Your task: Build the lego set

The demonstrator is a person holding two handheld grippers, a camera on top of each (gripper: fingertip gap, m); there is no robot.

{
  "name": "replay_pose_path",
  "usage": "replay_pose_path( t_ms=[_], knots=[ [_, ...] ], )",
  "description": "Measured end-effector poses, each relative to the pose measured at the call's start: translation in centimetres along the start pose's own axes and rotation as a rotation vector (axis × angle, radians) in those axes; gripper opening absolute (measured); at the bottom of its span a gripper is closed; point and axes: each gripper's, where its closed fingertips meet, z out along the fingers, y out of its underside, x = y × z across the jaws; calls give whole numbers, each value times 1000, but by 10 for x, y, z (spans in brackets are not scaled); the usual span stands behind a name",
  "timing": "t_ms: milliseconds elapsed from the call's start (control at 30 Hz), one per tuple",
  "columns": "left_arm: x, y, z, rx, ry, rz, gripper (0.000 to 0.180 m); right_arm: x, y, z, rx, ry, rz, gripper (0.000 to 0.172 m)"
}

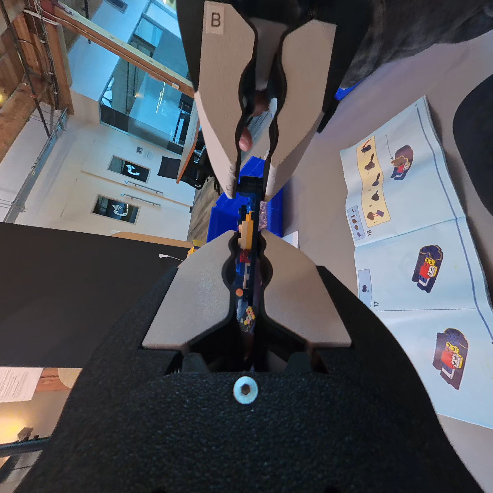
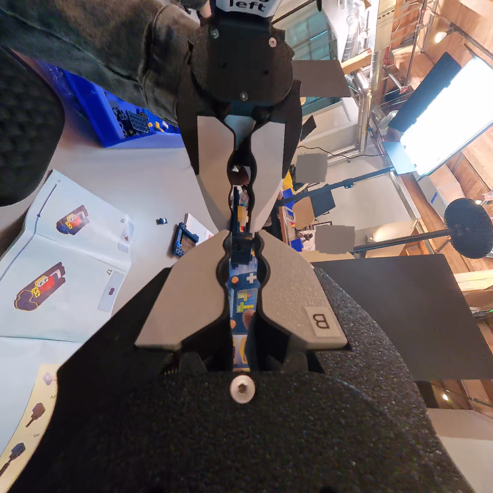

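- The left hand-held gripper (image 1: 249, 234) clamps a brick model (image 1: 246, 226) by its dark-blue plate.
- The right hand-held gripper (image 2: 241, 234) pinches a dark brick (image 2: 240, 249) at that model's end, above the desk (image 2: 138, 170).

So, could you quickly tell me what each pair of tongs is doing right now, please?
Left tongs: closed on the flat brick model.
Right tongs: closed on a dark blue piece at the model's far end.

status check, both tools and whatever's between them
Left tool shut on brick model, blue, yellow, red. Right tool clamps its dark blue end from opposite. Held over table; instruction booklet, blue bin nearby.
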Motion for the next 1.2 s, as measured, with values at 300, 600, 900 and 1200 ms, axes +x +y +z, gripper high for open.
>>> replay_pose_path(
  t_ms=[300, 600, 900, 1200],
  knots=[
    [2, 2, 2, -27, 10, -13, 12, 0, 1, 1, -3, 7, -6, 14],
    [0, 4, 4, -32, -7, -32, 12, 2, 4, 3, 15, 20, 14, 15],
    [-5, -21, -4, 239, 24, -200, 12, 25, -21, -14, 194, 104, 164, 38],
    [-5, -47, -18, 466, 78, -288, 12, 19, -35, -16, 305, 40, 234, 24]
  ],
)
